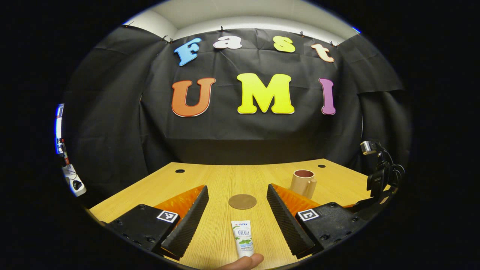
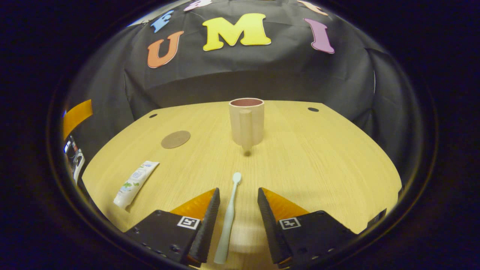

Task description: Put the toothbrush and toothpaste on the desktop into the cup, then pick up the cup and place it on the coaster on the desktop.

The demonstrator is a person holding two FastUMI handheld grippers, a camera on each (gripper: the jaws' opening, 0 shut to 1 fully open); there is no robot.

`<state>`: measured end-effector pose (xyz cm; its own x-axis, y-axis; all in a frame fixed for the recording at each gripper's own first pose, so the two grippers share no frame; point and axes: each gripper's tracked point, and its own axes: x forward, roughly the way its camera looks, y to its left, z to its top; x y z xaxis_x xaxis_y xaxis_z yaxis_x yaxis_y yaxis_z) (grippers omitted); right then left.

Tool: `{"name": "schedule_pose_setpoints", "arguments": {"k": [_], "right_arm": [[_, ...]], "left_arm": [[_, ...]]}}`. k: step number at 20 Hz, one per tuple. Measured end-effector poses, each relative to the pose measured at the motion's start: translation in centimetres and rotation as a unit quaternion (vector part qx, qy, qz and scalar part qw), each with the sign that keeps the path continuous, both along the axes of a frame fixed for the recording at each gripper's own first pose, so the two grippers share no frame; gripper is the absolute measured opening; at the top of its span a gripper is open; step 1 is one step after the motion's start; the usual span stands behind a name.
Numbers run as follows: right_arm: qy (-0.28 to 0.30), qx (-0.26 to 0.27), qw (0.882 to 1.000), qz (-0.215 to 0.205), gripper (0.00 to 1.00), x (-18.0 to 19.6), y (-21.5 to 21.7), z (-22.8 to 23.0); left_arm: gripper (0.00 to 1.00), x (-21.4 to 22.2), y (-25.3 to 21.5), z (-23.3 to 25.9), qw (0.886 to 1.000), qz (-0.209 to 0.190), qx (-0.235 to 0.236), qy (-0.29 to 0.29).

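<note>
Right gripper view shows our right gripper (image 2: pixel 235 210) with fingers spread wide, the toothbrush (image 2: pixel 229 217) lying flat between them on the worktop (image 2: pixel 318 165). We should squeeze its middle gently, then lift toward the cup (image 2: pixel 246 122). Our left gripper (image 1: pixel 237 215) is spread wide too, around the toothpaste (image 1: pixel 242 238).

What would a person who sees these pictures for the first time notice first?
Probably the tan cup, standing upright mid-desk, handle toward the right gripper. That gripper's open fingers straddle a pale toothbrush lying flat, head toward the cup. In the left gripper view, the toothpaste tube lies between the open left gripper fingers, the round brown coaster just beyond.
</note>
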<state>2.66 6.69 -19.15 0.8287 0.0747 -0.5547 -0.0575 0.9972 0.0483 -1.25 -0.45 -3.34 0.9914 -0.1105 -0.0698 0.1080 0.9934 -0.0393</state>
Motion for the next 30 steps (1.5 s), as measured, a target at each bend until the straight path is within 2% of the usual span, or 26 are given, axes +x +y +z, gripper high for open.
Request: {"name": "schedule_pose_setpoints", "arguments": {"k": [1, 2, 3, 4, 5, 6, 7, 8, 10, 15, 18, 24, 26, 30], "right_arm": [[0.006, 0.003, 1.000, 0.004, 0.58, 0.0, 0.2, -0.3], [0.015, 0.011, 1.000, 0.013, 0.53, -0.2, 0.7, -0.6], [0.025, 0.015, 0.999, 0.014, 0.55, -0.3, 0.8, -1.0], [0.035, 0.016, 0.999, 0.015, 0.42, -0.4, 0.9, -1.5], [0.028, 0.007, 1.000, 0.010, 0.36, -0.2, 0.4, -1.4], [0.030, 0.006, 0.999, 0.007, 0.34, -0.2, 0.2, -1.4], [0.037, 0.017, 0.999, 0.010, 0.18, -0.3, 0.4, -1.4], [0.039, 0.026, 0.999, 0.010, 0.11, -0.3, 0.5, -1.4], [0.039, 0.029, 0.999, 0.015, 0.03, -0.2, 0.3, -1.5], [0.019, 0.034, 0.999, 0.019, 0.01, -0.4, -0.2, -0.8], [-0.018, 0.029, 0.999, 0.021, 0.00, -0.5, -0.7, 1.0], [-0.069, 0.028, 0.997, 0.029, 0.01, -1.5, -1.0, 4.5], [-0.084, 0.021, 0.996, 0.027, 0.00, -1.5, -1.2, 5.2], [-0.089, 0.021, 0.995, 0.029, 0.01, -1.8, -1.0, 5.5]], "left_arm": [[0.99, 0.2, 0.1, -0.3, 1.000, 0.000, -0.002, 0.005], [0.99, 0.2, 0.0, -0.6, 1.000, -0.001, -0.005, 0.010], [0.99, 0.3, 0.0, -0.9, 1.000, -0.001, -0.008, 0.016], [0.99, 0.4, 0.0, -1.3, 1.000, -0.001, -0.010, 0.021], [0.99, 0.5, 0.0, -1.7, 1.000, -0.001, -0.011, 0.029], [0.99, 0.6, -0.1, -2.0, 0.999, -0.001, -0.011, 0.034], [1.00, 0.6, -0.2, -2.3, 0.999, -0.004, -0.011, 0.040], [1.00, 0.6, -0.5, -2.7, 0.999, -0.006, -0.010, 0.045], [0.99, 0.6, -0.8, -3.4, 0.999, -0.011, -0.003, 0.053], [1.00, 0.3, -2.0, -6.7, 0.995, -0.023, 0.018, 0.094], [1.00, -0.1, -2.8, -9.5, 0.990, -0.032, 0.031, 0.131], [1.00, -0.6, -3.1, -13.5, 0.977, -0.032, 0.011, 0.210], [1.00, -0.4, -3.1, -14.9, 0.969, -0.027, 0.009, 0.244], [0.97, -0.8, -3.6, -16.7, 0.958, -0.028, -0.013, 0.284]]}}
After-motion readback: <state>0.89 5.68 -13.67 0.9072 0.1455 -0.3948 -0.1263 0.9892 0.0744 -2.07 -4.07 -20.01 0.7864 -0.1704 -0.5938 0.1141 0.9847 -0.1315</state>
